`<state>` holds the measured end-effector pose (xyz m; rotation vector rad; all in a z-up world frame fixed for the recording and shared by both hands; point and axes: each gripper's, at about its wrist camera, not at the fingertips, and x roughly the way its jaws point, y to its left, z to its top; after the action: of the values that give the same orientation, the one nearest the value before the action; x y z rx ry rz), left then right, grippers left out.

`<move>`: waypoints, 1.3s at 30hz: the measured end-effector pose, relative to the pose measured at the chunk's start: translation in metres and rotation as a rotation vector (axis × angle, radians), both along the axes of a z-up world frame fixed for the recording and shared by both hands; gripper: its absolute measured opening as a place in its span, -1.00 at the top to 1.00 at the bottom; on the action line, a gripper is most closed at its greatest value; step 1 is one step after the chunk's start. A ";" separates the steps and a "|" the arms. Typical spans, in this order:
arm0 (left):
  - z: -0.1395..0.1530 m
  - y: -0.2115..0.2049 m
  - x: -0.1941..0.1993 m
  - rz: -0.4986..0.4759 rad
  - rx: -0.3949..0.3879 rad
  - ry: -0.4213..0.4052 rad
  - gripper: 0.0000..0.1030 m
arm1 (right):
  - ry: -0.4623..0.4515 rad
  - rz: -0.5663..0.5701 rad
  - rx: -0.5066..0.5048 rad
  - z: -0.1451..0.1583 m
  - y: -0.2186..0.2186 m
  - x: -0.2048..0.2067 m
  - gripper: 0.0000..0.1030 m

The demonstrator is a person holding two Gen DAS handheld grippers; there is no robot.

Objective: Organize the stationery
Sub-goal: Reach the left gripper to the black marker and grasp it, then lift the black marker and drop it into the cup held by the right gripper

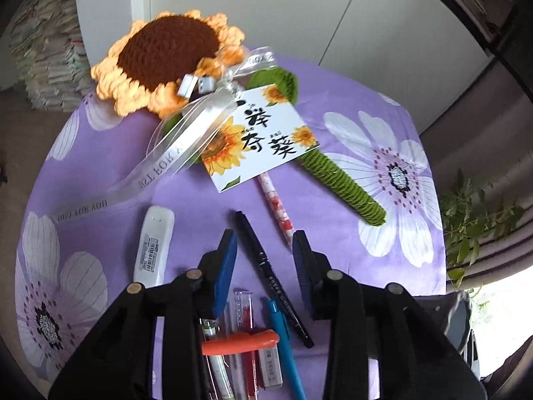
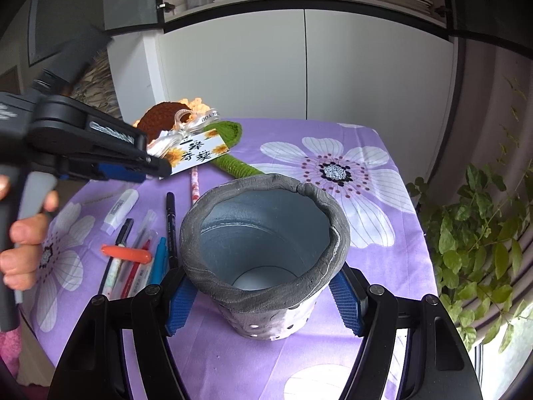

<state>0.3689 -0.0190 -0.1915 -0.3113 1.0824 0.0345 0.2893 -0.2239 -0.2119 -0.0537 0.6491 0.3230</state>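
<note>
My left gripper (image 1: pixel 265 245) is open and empty, hovering above a black pen (image 1: pixel 266 266) that lies between its fingers on the purple cloth. Near it lie a blue pen (image 1: pixel 284 343), a red pen (image 1: pixel 246 320), an orange marker (image 1: pixel 238 346), an eraser (image 1: pixel 269 366), a white correction tape (image 1: pixel 153 246) and a pink patterned pen (image 1: pixel 278 208). My right gripper (image 2: pixel 263 300) is shut on a grey pen holder (image 2: pixel 266 246), empty inside and upright on the table. The left gripper (image 2: pixel 133 166) shows at the left above the pens (image 2: pixel 140 253).
A crocheted sunflower (image 1: pixel 166 56) with a green stem (image 1: pixel 346 183), ribbon and a printed card (image 1: pixel 263 136) lies at the back of the table. White cabinets (image 2: pixel 299 66) stand behind. A leafy plant (image 2: pixel 476 233) hangs at the right edge.
</note>
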 end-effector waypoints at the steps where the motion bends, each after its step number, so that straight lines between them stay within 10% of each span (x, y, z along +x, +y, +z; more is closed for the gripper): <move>1: -0.004 0.000 0.004 0.004 -0.006 0.026 0.37 | 0.000 0.001 0.002 0.000 0.000 0.001 -0.41; 12: -0.033 0.000 0.033 0.053 -0.002 0.167 0.42 | -0.005 0.019 0.011 -0.001 0.002 0.002 -0.41; 18: -0.033 0.001 0.039 0.030 -0.033 0.147 0.80 | -0.006 0.025 0.005 -0.002 0.003 0.002 -0.41; 39: 0.119 -0.049 -0.073 -0.258 -0.056 -0.352 0.84 | -0.028 0.064 -0.009 -0.004 0.003 -0.001 -0.41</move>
<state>0.2960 -0.0683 -0.0722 -0.2157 0.7674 -0.2724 0.2886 -0.2208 -0.2157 -0.0876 0.6218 0.3805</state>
